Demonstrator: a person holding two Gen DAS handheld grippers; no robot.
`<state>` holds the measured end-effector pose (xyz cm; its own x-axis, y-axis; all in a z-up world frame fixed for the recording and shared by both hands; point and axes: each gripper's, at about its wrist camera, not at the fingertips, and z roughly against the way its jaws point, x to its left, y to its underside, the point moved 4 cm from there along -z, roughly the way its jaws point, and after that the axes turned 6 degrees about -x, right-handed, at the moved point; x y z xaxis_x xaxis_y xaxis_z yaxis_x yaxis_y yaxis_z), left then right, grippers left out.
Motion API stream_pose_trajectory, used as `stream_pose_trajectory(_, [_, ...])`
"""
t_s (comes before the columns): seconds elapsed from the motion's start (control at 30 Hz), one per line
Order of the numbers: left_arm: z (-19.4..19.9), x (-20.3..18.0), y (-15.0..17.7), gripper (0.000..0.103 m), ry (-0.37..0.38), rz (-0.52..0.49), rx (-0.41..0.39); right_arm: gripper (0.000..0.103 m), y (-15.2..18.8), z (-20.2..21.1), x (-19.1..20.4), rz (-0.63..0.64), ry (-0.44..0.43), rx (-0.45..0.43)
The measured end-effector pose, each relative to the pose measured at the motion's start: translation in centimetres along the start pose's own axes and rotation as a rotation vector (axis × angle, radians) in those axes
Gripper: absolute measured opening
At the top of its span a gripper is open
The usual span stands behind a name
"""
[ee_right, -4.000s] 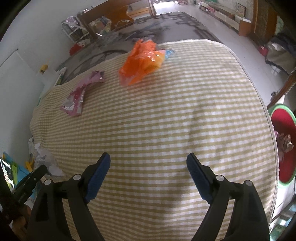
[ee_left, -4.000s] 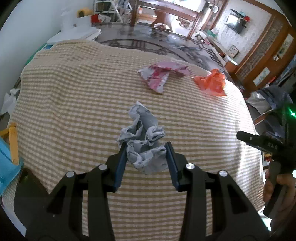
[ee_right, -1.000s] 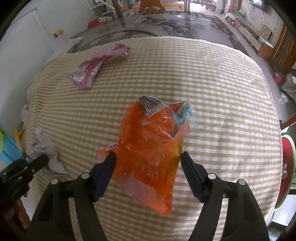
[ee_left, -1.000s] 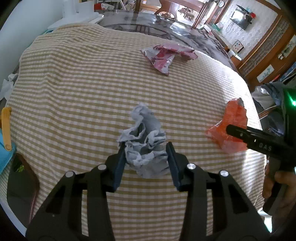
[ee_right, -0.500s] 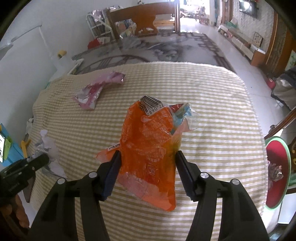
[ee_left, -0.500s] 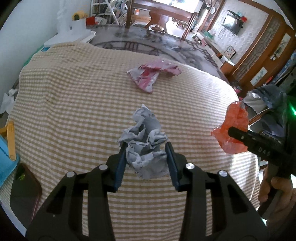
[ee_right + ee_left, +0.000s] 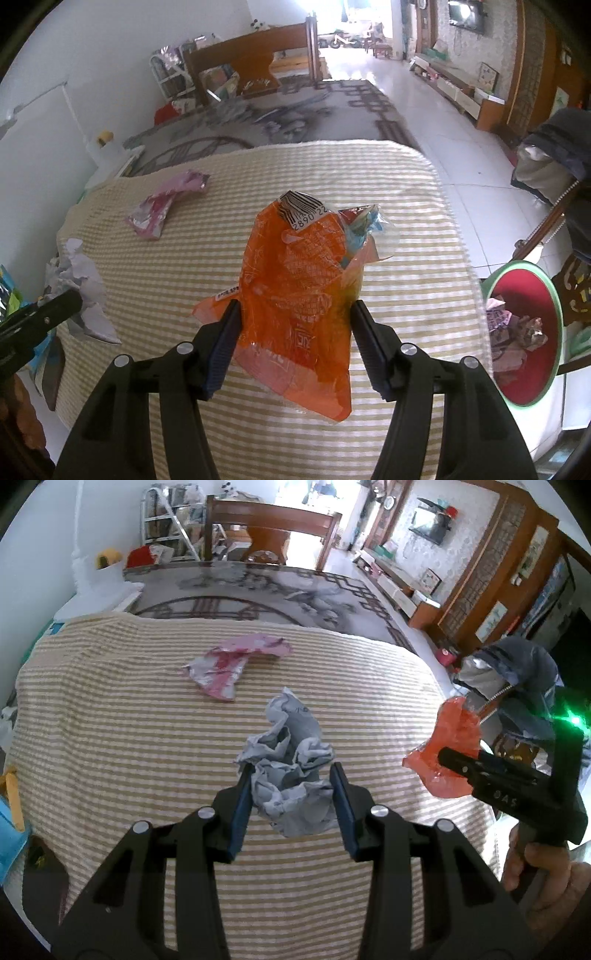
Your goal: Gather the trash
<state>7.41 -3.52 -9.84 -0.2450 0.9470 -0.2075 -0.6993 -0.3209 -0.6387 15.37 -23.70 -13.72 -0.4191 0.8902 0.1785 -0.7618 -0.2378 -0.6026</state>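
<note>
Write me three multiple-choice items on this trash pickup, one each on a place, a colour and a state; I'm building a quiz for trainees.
1. Where does the pink wrapper lie?
A. in the bin
B. on the striped cloth
C. in the left gripper

2. What colour is the inside of the bin?
A. red
B. blue
C. yellow

3. What is the right gripper doing?
A. hanging open with nothing in it
B. pressing on the cloth
C. clamping the orange wrapper

Answers:
1 B, it rests flat on the striped cloth, beyond the crumpled paper that the left gripper holds.
2 A, red shows inside the green rim, around some trash.
3 C, both fingers squeeze the orange wrapper, held up off the cloth.
</note>
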Motion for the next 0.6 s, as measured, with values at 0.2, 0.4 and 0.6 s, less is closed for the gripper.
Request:
stream_pose_trajectory(0.2, [-1.1, -2.2, 0.2, 0.039, 0.011, 0.003, 0.023, 0.059, 0.7, 0.9, -2.3, -0.015, -0.003, 0.010])
stream_pose_trajectory(0.4, [-2.0, -4.5, 0.4, 0.039, 0.026, -0.011, 0.038, 0.059, 0.8, 1.6, -4.8, -0.037, 0.015, 0.010])
stream_pose_trajectory(0.6, [-2.8, -7.4, 0.2, 0.039, 0.057, -0.048, 0.047, 0.059, 0.8, 2.4, -7.4, -0.068, 0.044, 0.001])
